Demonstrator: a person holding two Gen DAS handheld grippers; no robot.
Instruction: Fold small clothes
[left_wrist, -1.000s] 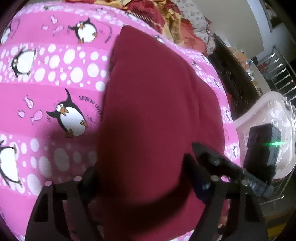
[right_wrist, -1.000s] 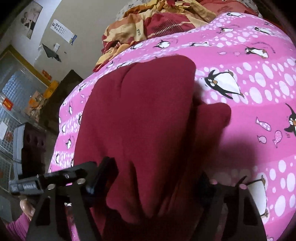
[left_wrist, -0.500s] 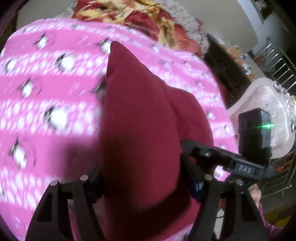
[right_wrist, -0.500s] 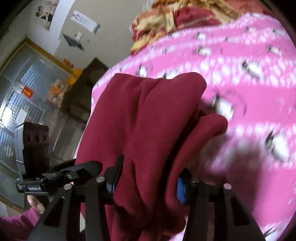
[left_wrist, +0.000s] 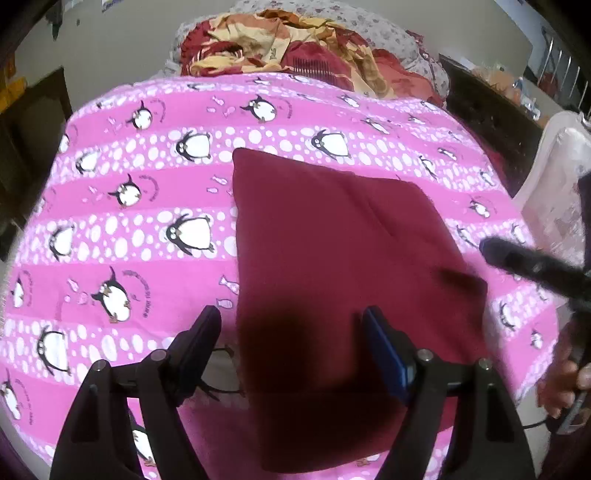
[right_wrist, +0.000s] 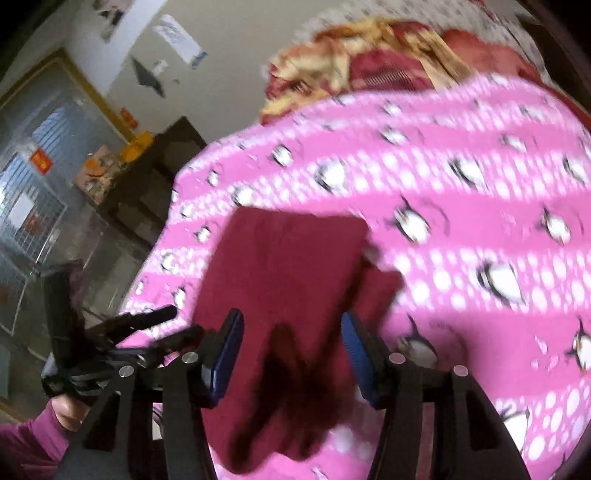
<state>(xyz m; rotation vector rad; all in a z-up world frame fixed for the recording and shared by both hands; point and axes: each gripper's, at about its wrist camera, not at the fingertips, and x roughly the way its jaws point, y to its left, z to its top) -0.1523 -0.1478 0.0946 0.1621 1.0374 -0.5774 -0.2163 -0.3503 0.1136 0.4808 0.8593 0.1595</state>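
A dark red garment (left_wrist: 332, 266) lies folded flat on the pink penguin-print bed cover (left_wrist: 129, 229). My left gripper (left_wrist: 291, 332) hangs open above the garment's near part, fingers apart, holding nothing. The right gripper's finger (left_wrist: 524, 262) shows blurred at the right of the left wrist view. In the right wrist view the same garment (right_wrist: 288, 295) lies below my right gripper (right_wrist: 291, 332), which is open with the cloth seen between its blue pads (right_wrist: 229, 347) but not pinched. The left gripper (right_wrist: 122, 332) shows at the left there.
A heap of red and yellow bedding (left_wrist: 295, 48) lies at the far end of the bed. A dark cabinet (right_wrist: 159, 177) stands left of the bed, a white padded chair (left_wrist: 554, 192) to the right. The bed's near edge is just under the grippers.
Both grippers have opened, let go of the red garment and pulled back and up. The garment, lifted and bunched before, now lies flat on the cover.
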